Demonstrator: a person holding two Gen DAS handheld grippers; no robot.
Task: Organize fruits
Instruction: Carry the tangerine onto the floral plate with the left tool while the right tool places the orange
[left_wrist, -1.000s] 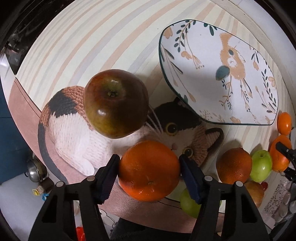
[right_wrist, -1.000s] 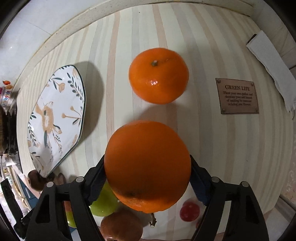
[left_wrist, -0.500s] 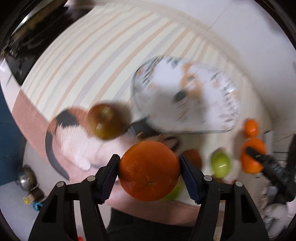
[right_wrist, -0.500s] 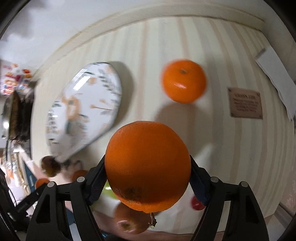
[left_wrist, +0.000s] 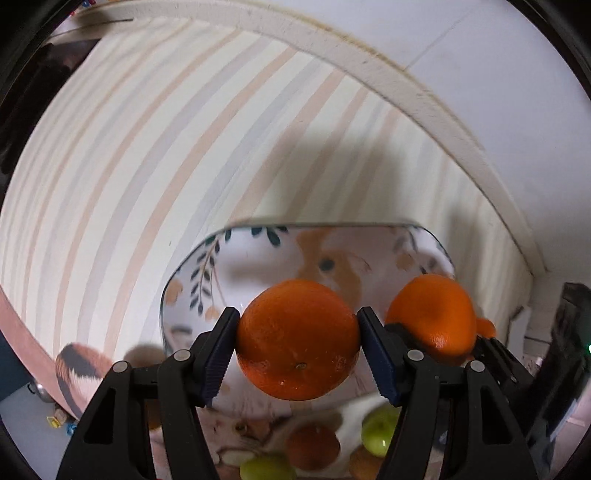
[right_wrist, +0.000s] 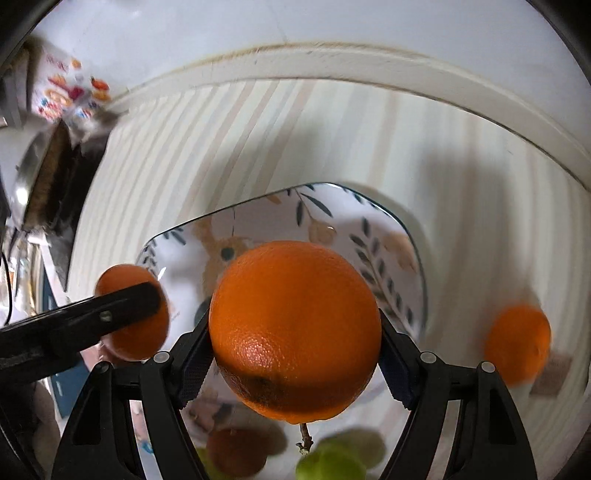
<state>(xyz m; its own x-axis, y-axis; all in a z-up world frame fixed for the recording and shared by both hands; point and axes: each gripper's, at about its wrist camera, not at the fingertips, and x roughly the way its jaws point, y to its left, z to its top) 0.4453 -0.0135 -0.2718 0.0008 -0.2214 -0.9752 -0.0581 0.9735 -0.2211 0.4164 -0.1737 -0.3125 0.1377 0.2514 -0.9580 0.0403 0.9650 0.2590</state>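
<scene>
The left gripper (left_wrist: 297, 341) pinches an orange (left_wrist: 297, 339) between its two ribbed blue pads, the fruit filling the gap completely. It hangs above the near part of a white plate (left_wrist: 207, 273) painted with leaves and a rabbit, which sits on the striped table (left_wrist: 122, 177). Just to its right, the right gripper's orange (left_wrist: 432, 314) shows close alongside, the two fruits near each other but with a pad between them.

The right gripper (right_wrist: 295, 341) is likewise clamped on its own, larger-looking orange (right_wrist: 295, 332), which has a dark patch on its underside. It too is held over the plate (right_wrist: 402, 236). In the right wrist view, a finger of the left gripper (right_wrist: 122, 306) crosses in front of the other orange (right_wrist: 136, 338) at the plate's left edge.

A third orange (right_wrist: 517, 343) lies on the table to the right of the plate, apart from it, next to a small brown tag (right_wrist: 550, 376). Nearer the cameras, under both grippers, sit blurred green apples (left_wrist: 376, 435) and a reddish-brown fruit (left_wrist: 314, 446), partly hidden by the fingers. A mat with a cat picture (left_wrist: 81, 369) shows at the lower left. A raised cream rim (left_wrist: 369, 70) borders the table against a white wall, and dark kitchen clutter (right_wrist: 48, 177) stands at the far left.
</scene>
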